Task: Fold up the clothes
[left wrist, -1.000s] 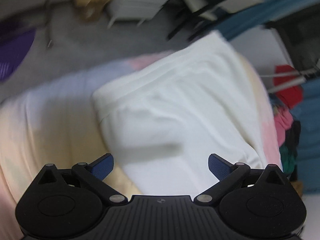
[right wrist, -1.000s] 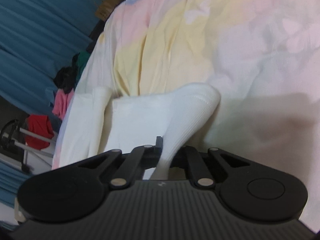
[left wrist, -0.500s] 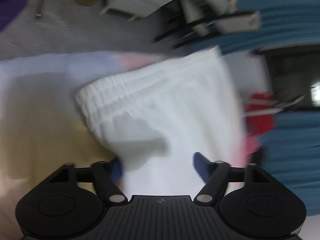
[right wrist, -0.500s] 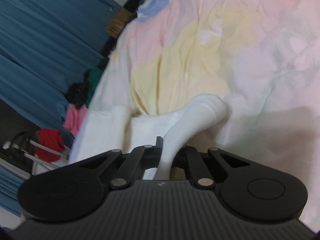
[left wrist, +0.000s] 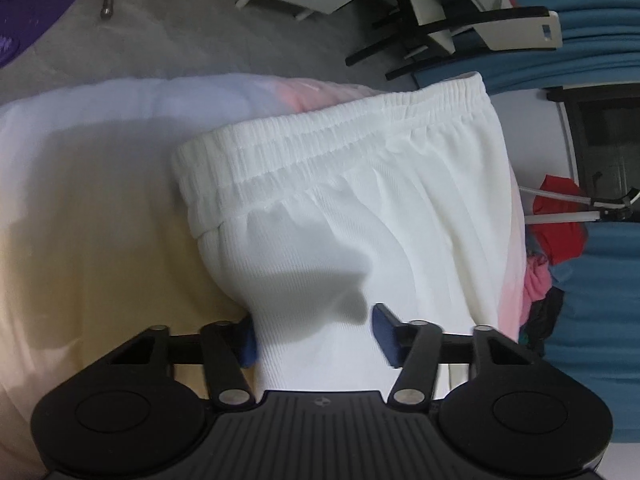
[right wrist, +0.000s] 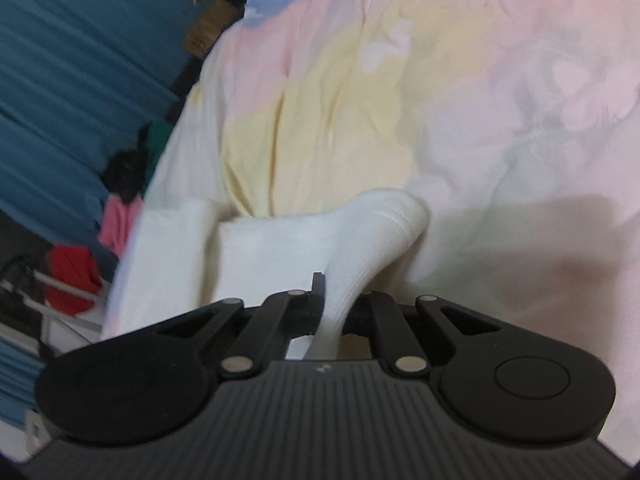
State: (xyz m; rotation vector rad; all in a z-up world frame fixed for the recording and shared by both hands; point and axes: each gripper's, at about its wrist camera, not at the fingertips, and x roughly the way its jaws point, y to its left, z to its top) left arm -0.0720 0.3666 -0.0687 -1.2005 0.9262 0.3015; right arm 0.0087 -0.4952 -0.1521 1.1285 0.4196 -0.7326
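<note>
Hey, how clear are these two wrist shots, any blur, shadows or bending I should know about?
Left wrist view: mostly sharp, the waistband ribbing reads clearly; a dark shadow falls on the white garment just ahead of the left gripper; fisheye curves the bedsheet edge. Right wrist view: softer, the curtain and clothes pile smeared; a broad shadow lies on the sheet at right.

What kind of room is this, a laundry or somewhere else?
Most likely a bedroom at home. The white garment lies on a pastel bedsheet, blue curtains hang alongside, and loose clothes are piled on a rack near them.
</note>
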